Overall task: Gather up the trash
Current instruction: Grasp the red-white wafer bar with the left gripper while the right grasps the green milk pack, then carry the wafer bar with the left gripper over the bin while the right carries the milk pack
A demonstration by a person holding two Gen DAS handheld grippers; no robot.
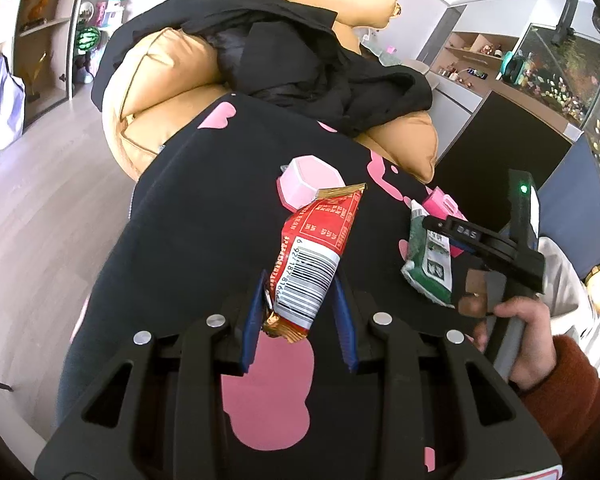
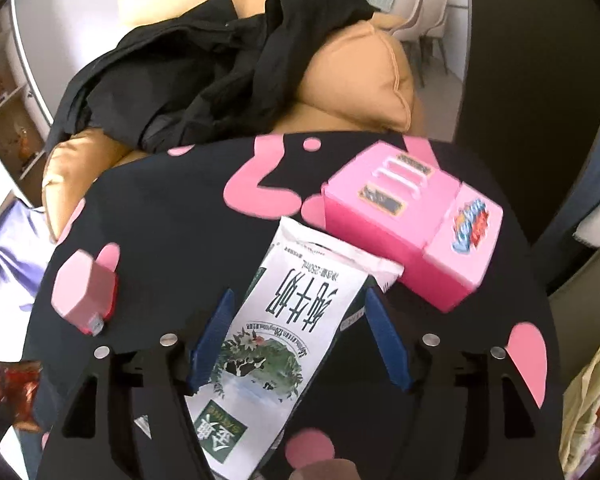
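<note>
A red snack wrapper point(image 1: 312, 256) with a barcode hangs between the blue pads of my left gripper point(image 1: 300, 280), which is shut on it above a black cloth with pink shapes point(image 1: 204, 208). In the right wrist view a flattened white and green milk carton point(image 2: 292, 320) lies on that cloth point(image 2: 172, 220) between the fingers of my right gripper point(image 2: 300, 292). Its jaws stand wide, with a gap showing along the right pad point(image 2: 388, 340). The left wrist view shows the same carton point(image 1: 428, 268) at the right.
A pink hexagonal tub point(image 1: 308, 180) point(image 2: 82, 292) and a pink box point(image 2: 412, 224) sit on the cloth. Behind it are tan cushions point(image 1: 168, 60) under a black garment point(image 1: 300, 48). A person's hand point(image 1: 516, 340) grips the right handle. A yellowish bag point(image 2: 592, 400) is at the right edge.
</note>
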